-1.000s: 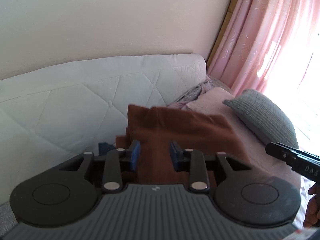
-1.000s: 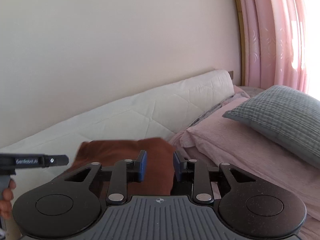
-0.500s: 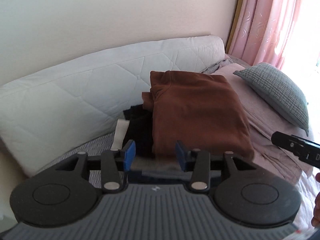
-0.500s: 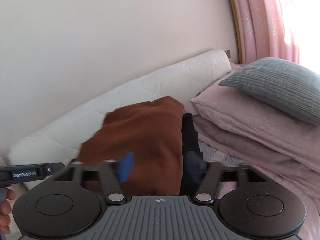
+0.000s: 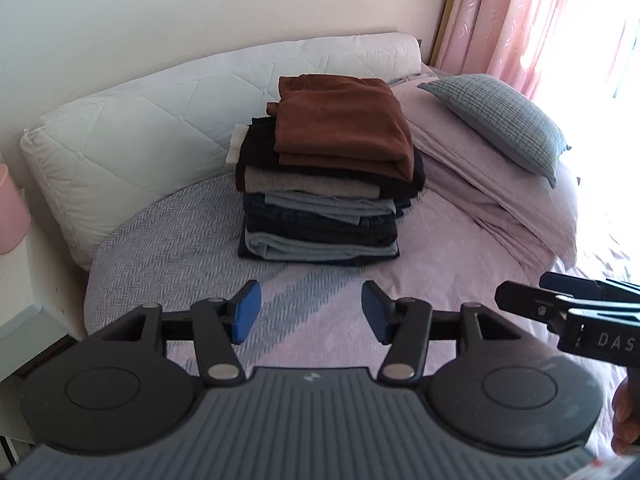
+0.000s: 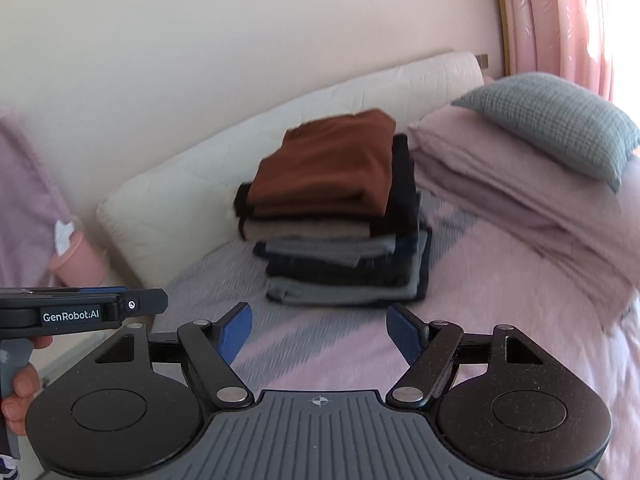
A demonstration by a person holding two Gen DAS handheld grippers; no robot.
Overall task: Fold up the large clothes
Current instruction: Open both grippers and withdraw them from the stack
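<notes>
Now we look down on the stack of folded clothes (image 5: 322, 184), which sits on the bed (image 5: 168, 248) near its white quilted headboard cushion (image 5: 132, 120). On top of the stack lies the rust-brown garment (image 5: 340, 124), folded flat, with black, beige, grey and dark blue layers beneath it. Just to the right of the stack we see a folded pink blanket (image 5: 488, 192) carrying a grey pillow (image 5: 500, 116). Our left gripper (image 5: 311, 312) hovers well short of the stack, its jaws opening with only bedspread showing between the blue pads. Our right gripper (image 6: 319, 334) is likewise clear of the stack, jaws opening wide, nothing between them.
</notes>
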